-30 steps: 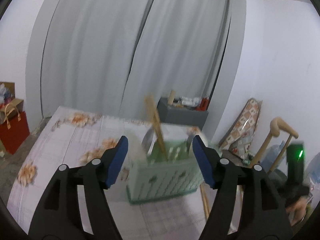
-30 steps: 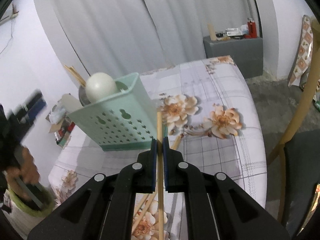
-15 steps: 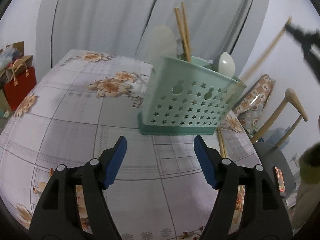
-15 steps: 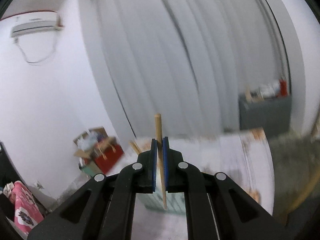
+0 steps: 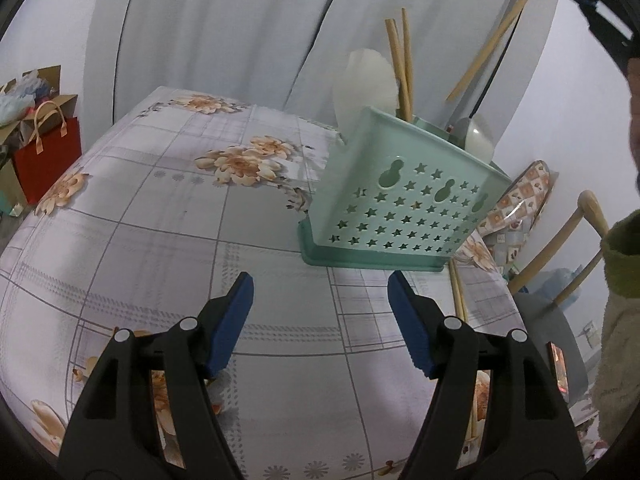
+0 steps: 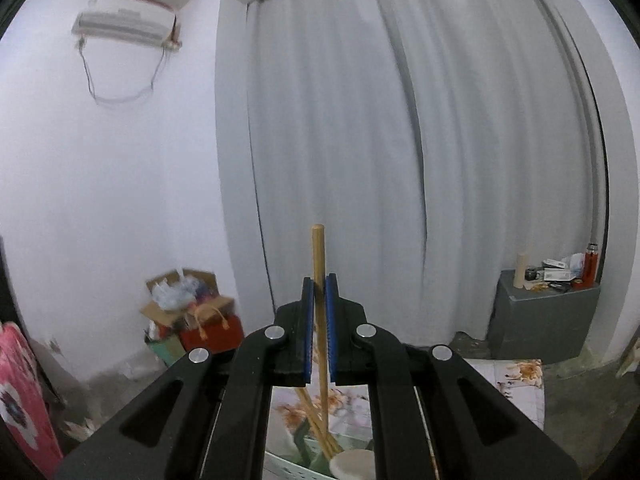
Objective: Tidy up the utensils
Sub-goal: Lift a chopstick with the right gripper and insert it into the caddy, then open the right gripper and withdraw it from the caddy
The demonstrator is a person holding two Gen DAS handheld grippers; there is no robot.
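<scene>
A mint-green perforated utensil basket stands on the floral tablecloth and holds two wooden chopsticks, a white spoon and a ladle. My left gripper is open and empty, low over the cloth in front of the basket. My right gripper is shut on a wooden chopstick, held upright above the basket. In the left wrist view that chopstick hangs slanted above the basket's right side. More chopsticks lie on the cloth right of the basket.
A wooden chair stands at the table's right edge. A red bag and boxes sit on the floor at the left. A grey cabinet with bottles stands by the curtain. The person's sleeve is at the right.
My right gripper has lifted the chopstick off the table and tipped it upright above the basket. My left gripper has pulled back from the basket and dropped lower over the cloth.
</scene>
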